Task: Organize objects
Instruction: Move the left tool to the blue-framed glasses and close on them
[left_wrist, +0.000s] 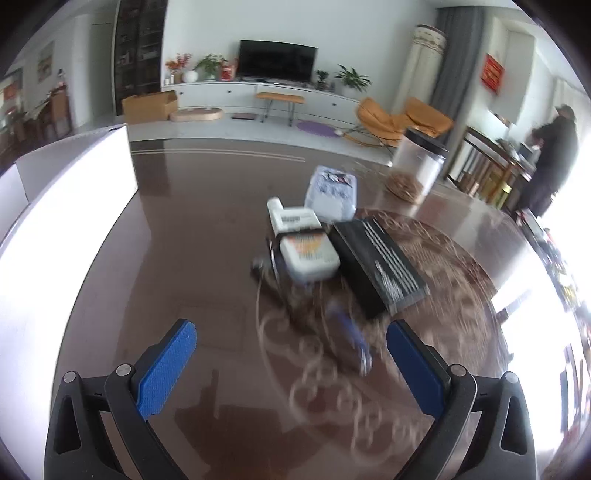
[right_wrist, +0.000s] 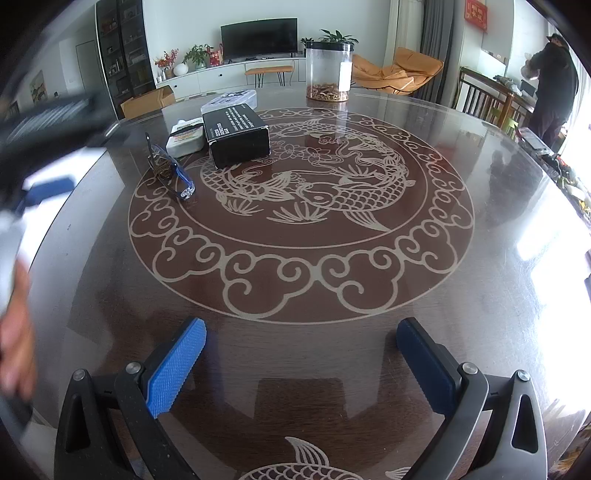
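Observation:
A black box (right_wrist: 238, 137) with white print lies on the round brown table (right_wrist: 480, 258); it also shows in the left wrist view (left_wrist: 376, 266). Beside it are a white bottle (right_wrist: 185, 140) lying flat (left_wrist: 308, 254), a clear plastic case (right_wrist: 229, 100) (left_wrist: 331, 194) behind, and blue-framed glasses (right_wrist: 171, 173) (left_wrist: 351, 338) in front. My left gripper (left_wrist: 291, 354) is open and empty, just short of the glasses. My right gripper (right_wrist: 301, 354) is open and empty over the table's near part. The left gripper appears blurred at the left edge of the right wrist view (right_wrist: 51, 122).
A clear jar (right_wrist: 328, 70) with a black lid and brown contents stands at the table's far side (left_wrist: 421, 162). A white box (left_wrist: 66, 192) sits left of the table. A person (right_wrist: 554, 85) stands at the far right. A TV (right_wrist: 258, 37) and orange chairs stand beyond.

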